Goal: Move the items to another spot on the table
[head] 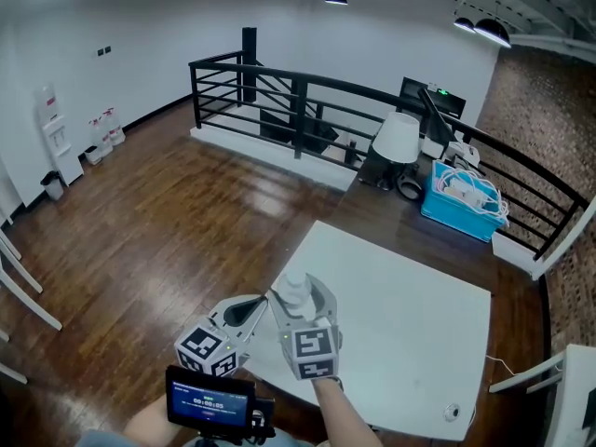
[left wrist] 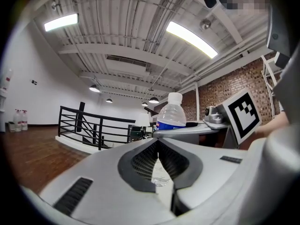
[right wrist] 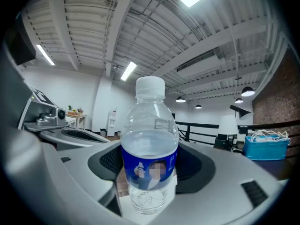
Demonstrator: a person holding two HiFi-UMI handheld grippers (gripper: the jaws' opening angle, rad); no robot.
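A clear water bottle [right wrist: 150,144] with a white cap and a blue label stands upright between the jaws of my right gripper [right wrist: 150,175], whose pads press on its sides. In the head view its cap [head: 296,291] shows above the right gripper [head: 298,304], over the near left corner of the white table [head: 400,315]. My left gripper [head: 262,304] sits just left of it with its jaws shut and nothing between them. The left gripper view looks past its own shut tips [left wrist: 158,144] at the bottle [left wrist: 171,117] in the other gripper.
A dark desk behind the table holds a blue basket of white cables [head: 461,198] and a white lamp shade [head: 398,138]. A black railing [head: 307,91] runs across the back. A small round object [head: 453,411] lies near the table's front right corner. Wooden floor lies to the left.
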